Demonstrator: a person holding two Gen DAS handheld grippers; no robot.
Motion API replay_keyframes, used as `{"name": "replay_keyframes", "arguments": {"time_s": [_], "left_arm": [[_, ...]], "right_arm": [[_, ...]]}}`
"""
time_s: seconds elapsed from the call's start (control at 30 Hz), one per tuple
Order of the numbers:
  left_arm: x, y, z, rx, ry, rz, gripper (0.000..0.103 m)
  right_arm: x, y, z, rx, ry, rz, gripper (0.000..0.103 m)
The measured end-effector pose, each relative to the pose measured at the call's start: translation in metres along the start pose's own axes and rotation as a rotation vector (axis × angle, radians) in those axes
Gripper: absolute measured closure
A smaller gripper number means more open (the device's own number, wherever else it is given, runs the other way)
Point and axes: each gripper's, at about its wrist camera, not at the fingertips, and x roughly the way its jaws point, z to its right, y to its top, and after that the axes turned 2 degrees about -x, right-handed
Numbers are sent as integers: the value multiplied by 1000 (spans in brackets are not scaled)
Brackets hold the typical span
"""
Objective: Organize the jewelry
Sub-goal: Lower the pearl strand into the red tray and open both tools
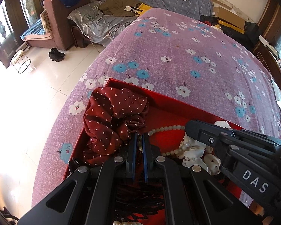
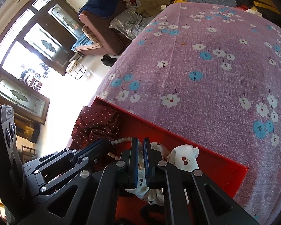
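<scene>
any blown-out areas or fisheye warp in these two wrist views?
Left wrist view: floor beside the bed is washed out to white; the bedspread bulges from fisheye warp, and the red tray stays sharp. Right wrist view: window and the floor below it are blown out, the frame corners go black, the bedspread curves the same way.

A matt, slightly fuzzy purple cloth (image 1: 178, 60) printed with flowers covers the bed. On it sits a smooth red tray (image 1: 178, 110) with a faint sheen (card or plastic, hard to tell). Inside lie soft polka-dot fabric (image 1: 110, 116), glossy pale beads (image 1: 166, 128), and cherry-print white cloth (image 2: 185, 156). Floor tiles (image 1: 52, 82) shine.
</scene>
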Motion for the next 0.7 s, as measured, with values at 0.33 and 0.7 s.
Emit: {"name": "replay_keyframes", "arguments": {"time_s": [0.33,0.7], "left_arm": [[6,-1,3,8,3,-3,98],[10,0,3,8,5,-7,98]], "right_arm": [[7,2,11,42,2,-14,96],[12,2,12,56,0,-27,96]]}}
